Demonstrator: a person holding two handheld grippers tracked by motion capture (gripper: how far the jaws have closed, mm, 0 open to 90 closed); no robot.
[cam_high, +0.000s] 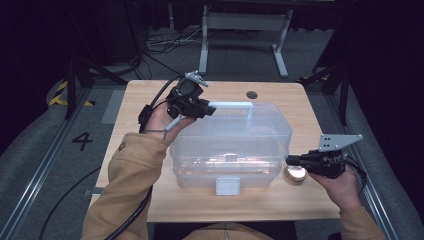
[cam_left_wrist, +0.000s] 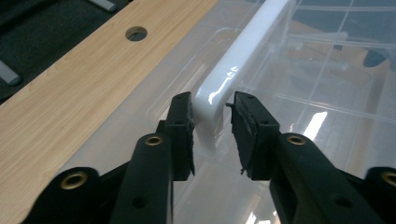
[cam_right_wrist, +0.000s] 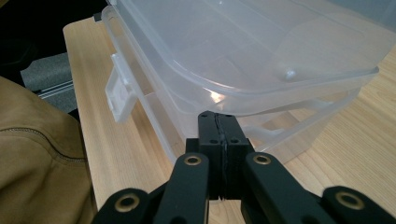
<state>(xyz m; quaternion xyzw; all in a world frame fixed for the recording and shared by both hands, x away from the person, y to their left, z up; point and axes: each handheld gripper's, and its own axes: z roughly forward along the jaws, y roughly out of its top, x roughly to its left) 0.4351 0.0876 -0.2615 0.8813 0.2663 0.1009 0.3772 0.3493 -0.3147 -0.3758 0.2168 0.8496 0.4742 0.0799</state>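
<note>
Resting on the wooden counter (cam_high: 150, 100), the clear plastic storage box (cam_high: 230, 150) takes up its middle, lid on, with the white front latch (cam_high: 227, 186) toward the person at 6 o'clock. The box's white carry handle (cam_high: 234, 105) runs along the lid's far edge, its long axis lying 9 to 3 o'clock in the high view. The left gripper (cam_high: 212, 109) is the nearer tool to that handle: it comes in from 9 o'clock, the hand raised above the lid's left end and the forearm in a tan sleeve (cam_high: 130, 175) angled up from 6 o'clock. In the left gripper view the jaws stand partly open astride the handle's end post (cam_left_wrist: 212, 105), a gap visible on each side, so the pads appear not to press on it. The right gripper (cam_high: 291, 160) is held level at the box's 3 o'clock side, its jaws fully closed on nothing, tips just beside or touching the wall below the lid rim (cam_right_wrist: 261, 91); which of the two cannot be told. A small round brass-coloured object (cam_high: 295, 174) lies on the counter below that gripper.
</note>
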